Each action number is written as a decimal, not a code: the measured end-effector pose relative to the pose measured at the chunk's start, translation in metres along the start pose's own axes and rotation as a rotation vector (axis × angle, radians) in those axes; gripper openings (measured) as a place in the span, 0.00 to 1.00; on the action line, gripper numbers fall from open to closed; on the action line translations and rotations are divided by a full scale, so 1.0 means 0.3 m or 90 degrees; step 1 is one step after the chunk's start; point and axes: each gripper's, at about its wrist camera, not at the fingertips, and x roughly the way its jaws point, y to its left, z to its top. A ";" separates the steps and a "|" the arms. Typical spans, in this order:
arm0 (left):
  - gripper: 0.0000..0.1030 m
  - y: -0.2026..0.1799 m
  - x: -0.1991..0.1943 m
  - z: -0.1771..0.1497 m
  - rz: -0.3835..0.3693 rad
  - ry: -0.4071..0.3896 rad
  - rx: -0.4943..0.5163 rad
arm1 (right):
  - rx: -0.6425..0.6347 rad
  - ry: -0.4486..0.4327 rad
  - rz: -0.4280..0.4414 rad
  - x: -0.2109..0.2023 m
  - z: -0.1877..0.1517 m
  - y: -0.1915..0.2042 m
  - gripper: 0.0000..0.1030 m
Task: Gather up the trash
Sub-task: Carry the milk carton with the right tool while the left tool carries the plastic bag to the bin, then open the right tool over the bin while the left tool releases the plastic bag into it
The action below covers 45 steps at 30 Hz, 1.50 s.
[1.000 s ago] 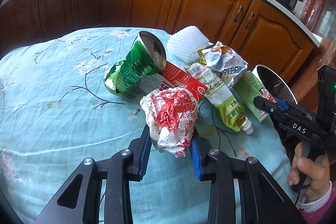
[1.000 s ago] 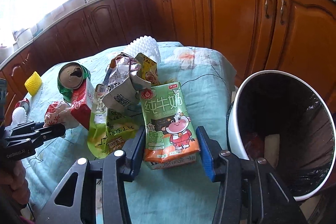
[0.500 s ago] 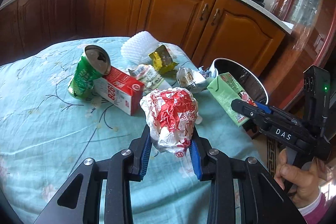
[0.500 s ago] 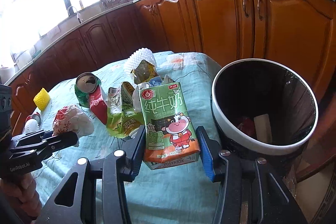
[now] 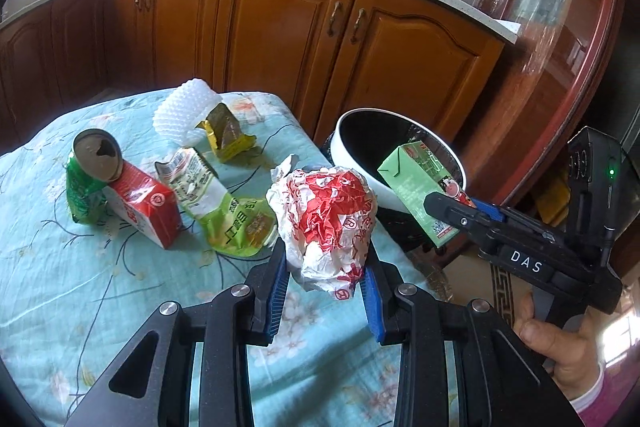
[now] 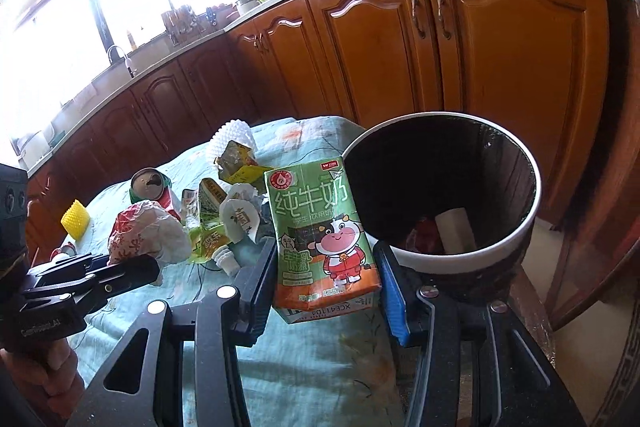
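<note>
My left gripper (image 5: 325, 279) is shut on a crumpled red-and-white paper wrapper (image 5: 328, 223), held above the table's right edge. My right gripper (image 6: 326, 267) is shut on a green milk carton (image 6: 320, 231), held beside the rim of the white-rimmed trash bin (image 6: 536, 187). In the left wrist view the carton (image 5: 420, 187) hangs in front of the bin (image 5: 352, 147). The bin holds some trash at its bottom. On the table lie a crushed green can (image 5: 90, 171), a red carton (image 5: 144, 203), a green pouch (image 5: 224, 211), a yellow wrapper (image 5: 226, 139) and white foam netting (image 5: 180, 111).
The table has a light blue flowered cloth (image 5: 80, 287). Wooden kitchen cabinets (image 5: 280, 27) stand behind it, with a pan and a pot on the counter. A yellow foam piece (image 6: 76, 225) lies at the table's far left. The bin stands on the floor by the table's right edge.
Both grippers have lifted and swung right toward the bin with their loads. The milk carton has come off the table and now hangs next to the bin's rim.
</note>
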 end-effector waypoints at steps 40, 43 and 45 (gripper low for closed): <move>0.33 -0.249 0.527 0.290 -0.008 0.056 0.073 | 0.046 -0.008 -0.091 0.043 0.154 -0.334 0.47; 0.35 -0.257 0.557 0.303 -0.003 0.057 0.076 | 0.048 -0.004 -0.093 0.061 0.174 -0.355 0.47; 0.37 -0.257 0.576 0.312 -0.004 0.062 0.073 | 0.050 -0.001 -0.094 0.071 0.181 -0.366 0.47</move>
